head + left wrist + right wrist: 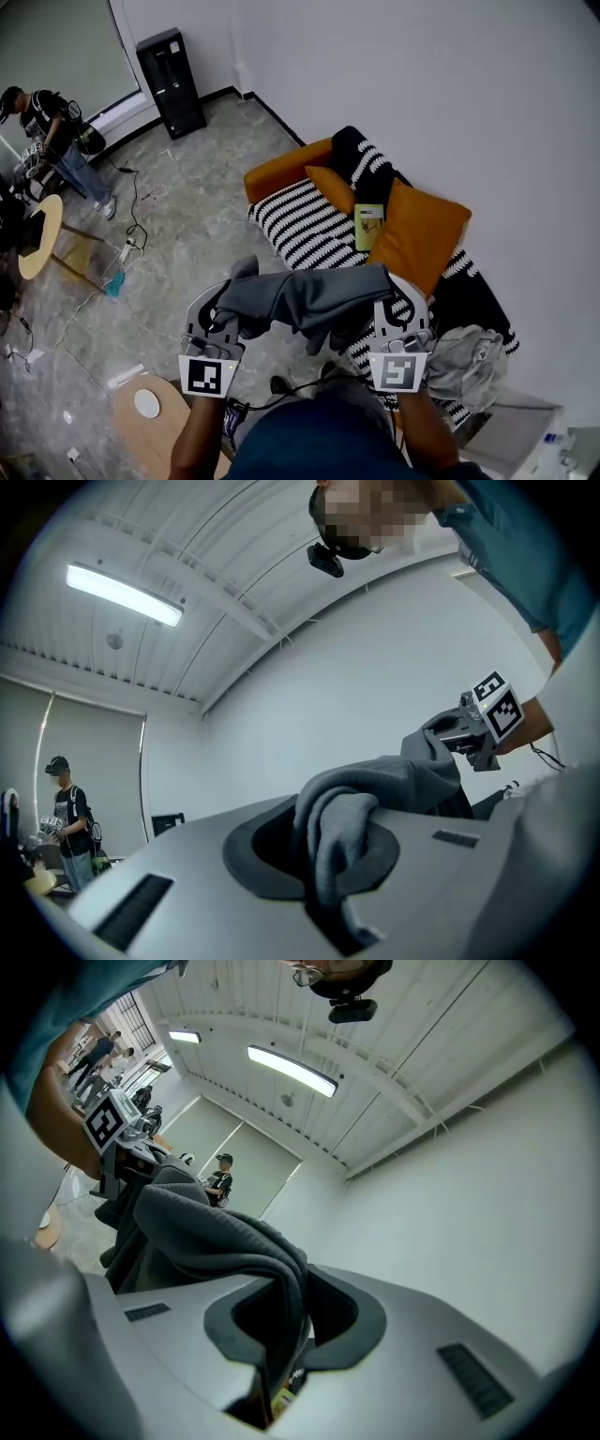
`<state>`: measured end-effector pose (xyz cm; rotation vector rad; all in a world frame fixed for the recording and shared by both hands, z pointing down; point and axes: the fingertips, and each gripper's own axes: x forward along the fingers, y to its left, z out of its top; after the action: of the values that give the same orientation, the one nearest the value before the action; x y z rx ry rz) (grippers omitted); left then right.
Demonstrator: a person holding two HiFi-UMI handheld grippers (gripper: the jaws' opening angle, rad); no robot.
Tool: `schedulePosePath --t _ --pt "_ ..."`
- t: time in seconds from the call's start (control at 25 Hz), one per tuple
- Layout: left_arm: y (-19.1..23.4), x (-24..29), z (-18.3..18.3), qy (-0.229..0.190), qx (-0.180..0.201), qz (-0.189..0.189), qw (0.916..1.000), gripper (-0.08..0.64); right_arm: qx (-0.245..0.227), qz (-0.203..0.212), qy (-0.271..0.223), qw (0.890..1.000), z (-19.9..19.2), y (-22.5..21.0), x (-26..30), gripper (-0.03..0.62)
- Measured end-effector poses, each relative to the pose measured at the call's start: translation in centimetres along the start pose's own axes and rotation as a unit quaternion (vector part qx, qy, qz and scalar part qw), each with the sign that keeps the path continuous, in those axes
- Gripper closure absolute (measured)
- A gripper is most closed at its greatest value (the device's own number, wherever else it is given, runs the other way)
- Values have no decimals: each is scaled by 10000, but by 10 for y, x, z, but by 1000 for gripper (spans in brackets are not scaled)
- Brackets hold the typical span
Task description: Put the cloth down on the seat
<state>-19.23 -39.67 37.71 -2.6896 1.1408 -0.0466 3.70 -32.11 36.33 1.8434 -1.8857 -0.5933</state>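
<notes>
- Two grippers hold one grey cloth (309, 295) in the air between them. The left gripper (223, 314) is clamped on its left end and the right gripper (398, 305) on its right end.
- Left gripper view: the jaws are closed on a bunched fold of the cloth, which rises out of the jaw notch and runs across to the other gripper.
- Right gripper view: the jaws press on a thinner fold that drapes over the notch and leads away to the left gripper.
- Head view: the cloth spans roughly level from gripper to gripper, with loose ends hanging below. It is held up at the near end of the sofa (277, 173) and does not rest on it.
- On the striped seat (300, 230) lie a large orange cushion (417, 234), a small orange cushion (333, 187), a black-and-white cushion (361, 155) and a green booklet (368, 227). The booklet lies just beside the large cushion.
- One pale grey bundle (469, 361) lies at the sofa's near end, just beside the right gripper.
</notes>
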Motion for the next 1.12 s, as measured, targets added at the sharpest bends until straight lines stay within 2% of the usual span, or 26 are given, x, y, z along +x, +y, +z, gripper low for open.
schedulePosePath --t 0.16,0.28,0.56,0.76,1.12 --pt "-3 21 -2 41 48 -55 10000 543 164 33 142 9998 -15 -8 9 548" --pt "-8 43 -1 11 -6 -6 10000 543 182 169 79 9997 -22 -16 22 548" --pt "-28 91 -6 172 196 26 9997 543 403 375 -209 9983 -49 -48 48 548" --pt "-42 116 -6 165 244 -21 9996 543 448 522 -139 9975 -68 -62 60 548" --pt "-19 151 -14 162 164 -230 9995 543 524 339 -40 9980 -72 -73 93 548"
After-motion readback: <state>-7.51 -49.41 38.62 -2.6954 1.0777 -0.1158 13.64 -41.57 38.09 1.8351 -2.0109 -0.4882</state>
